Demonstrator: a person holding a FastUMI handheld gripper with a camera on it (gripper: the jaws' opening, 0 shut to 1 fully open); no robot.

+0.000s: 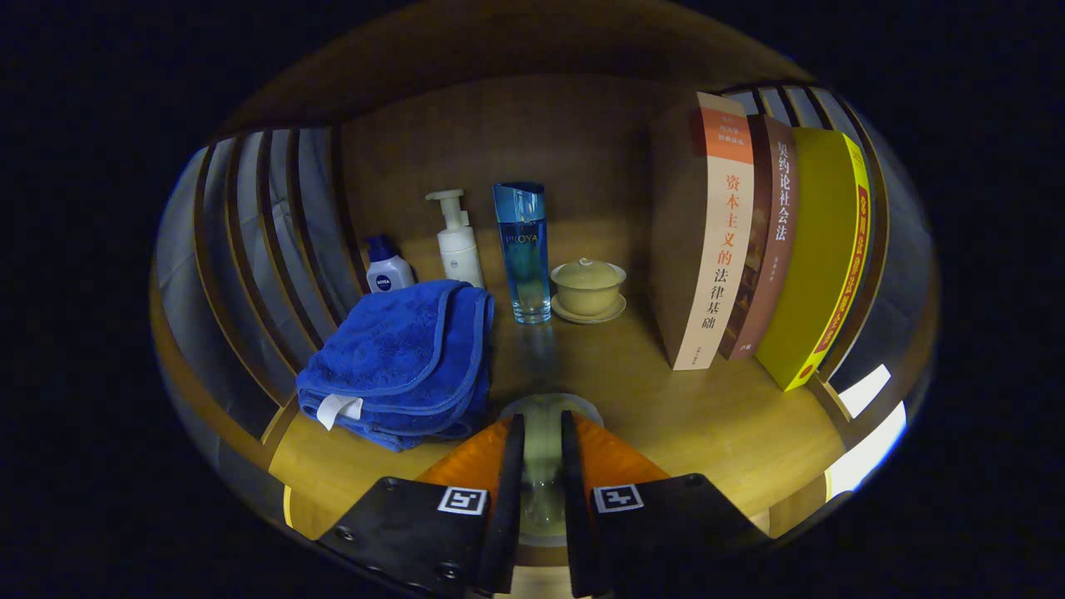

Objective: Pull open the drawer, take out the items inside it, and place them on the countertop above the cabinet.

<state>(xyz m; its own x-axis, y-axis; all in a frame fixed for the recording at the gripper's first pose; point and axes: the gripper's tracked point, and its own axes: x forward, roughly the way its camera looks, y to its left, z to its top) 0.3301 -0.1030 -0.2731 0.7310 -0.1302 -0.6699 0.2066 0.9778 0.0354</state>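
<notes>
Between my fingers (542, 491) sits a pale, glassy item (542, 466), a small clear cup or jar by the look of it, though I cannot tell which; both fingers press on its sides and its rounded rim shows just ahead of the tips, over the wooden tabletop (707, 416). I judge this to be one of the drawer's items, now brought up to be set down. My worry is the release: the thing looks smooth and slippery, and if I spread the fingers while it hangs above the wood or leans, it could drop, tip or roll. Just beside the tips on the left lies the folded blue towel (399, 366); setting the item partly on its edge would leave it tilted. Beyond the fingers stand a tall blue bottle (524, 254), a white pump bottle (456, 241), a small blue-capped bottle (388, 266) and a lidded tea bowl on its saucer (588, 289), with three upright books (749, 241) to the right. Pushing too far forward could knock the tall bottle over, and a swing right could topple the books.
</notes>
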